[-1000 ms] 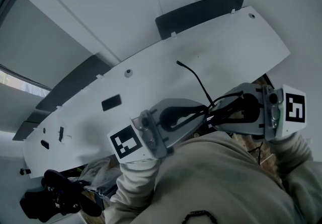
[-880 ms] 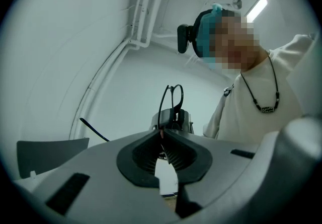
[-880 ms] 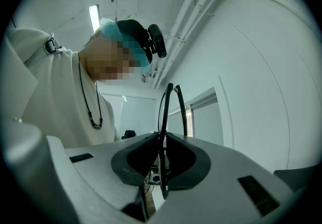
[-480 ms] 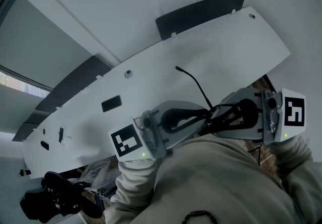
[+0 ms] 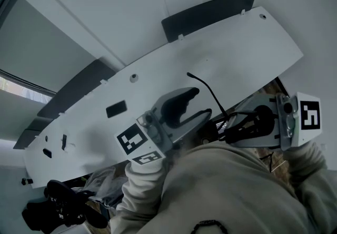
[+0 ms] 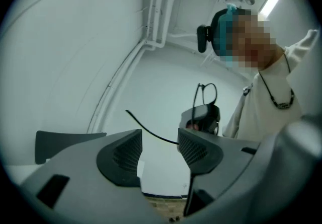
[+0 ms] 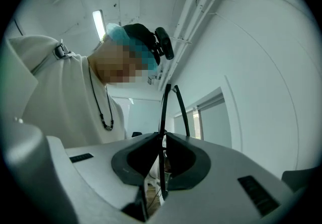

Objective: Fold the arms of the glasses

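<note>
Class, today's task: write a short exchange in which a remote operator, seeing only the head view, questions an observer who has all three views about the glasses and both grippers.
Operator: Is the right gripper actually gripping the glasses?
Observer: Yes. The right gripper view shows its jaws closed on the thin black frame.
Operator: And the left gripper?
Observer: Its jaws have just been opening. In the left gripper view they stand apart, and the arm shows in the gap with neither jaw touching it.
</note>
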Motion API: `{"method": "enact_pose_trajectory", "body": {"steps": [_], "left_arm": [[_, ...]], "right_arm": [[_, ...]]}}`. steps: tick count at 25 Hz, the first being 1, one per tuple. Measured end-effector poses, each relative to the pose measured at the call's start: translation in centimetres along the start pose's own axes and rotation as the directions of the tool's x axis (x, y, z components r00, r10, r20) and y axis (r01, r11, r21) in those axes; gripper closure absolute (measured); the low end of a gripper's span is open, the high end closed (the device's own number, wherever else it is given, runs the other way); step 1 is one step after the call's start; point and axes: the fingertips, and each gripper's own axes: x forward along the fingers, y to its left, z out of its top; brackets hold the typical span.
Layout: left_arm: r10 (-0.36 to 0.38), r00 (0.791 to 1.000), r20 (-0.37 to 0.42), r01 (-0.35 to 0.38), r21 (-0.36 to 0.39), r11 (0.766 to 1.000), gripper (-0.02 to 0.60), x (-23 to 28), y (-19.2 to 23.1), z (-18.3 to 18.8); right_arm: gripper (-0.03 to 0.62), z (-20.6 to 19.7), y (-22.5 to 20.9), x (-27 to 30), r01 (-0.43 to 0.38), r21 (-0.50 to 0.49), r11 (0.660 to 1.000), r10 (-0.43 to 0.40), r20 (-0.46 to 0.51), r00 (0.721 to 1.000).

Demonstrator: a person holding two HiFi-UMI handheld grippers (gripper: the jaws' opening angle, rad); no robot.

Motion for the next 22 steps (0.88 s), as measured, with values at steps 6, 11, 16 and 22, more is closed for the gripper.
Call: {"method": "enact_pose_trajectory", "body": {"steps": [6,11,16,22], "left_arm": [[0.112,0.991,0.069,-0.112,-0.004,0.994,0.381,-0.2,2.1,1.7],[0.111,0.985,0.129,-0.111,-0.005,0.994,0.52,-1.0,1.9,3.4],[0.1,0.983,0.151,-0.099,-0.019,0.995,0.535,-1.3,1.6,4.1],[0.08,0.986,0.144,-0.088,0.053,0.995,0.541,-1.0,0.2,5.2]], "right_arm": [[0.533,-0.5,2.6,0.5,-0.115,0.004,0.993,0.115,-0.031,0.993],[0.533,-0.6,2.8,0.1,-0.116,0.015,0.993,0.117,-0.04,0.992],[0.533,-0.6,3.0,0.2,-0.128,0.024,0.992,0.129,-0.043,0.991],[0.533,-1.0,3.1,0.3,-0.134,0.043,0.99,0.137,-0.071,0.988]]}}
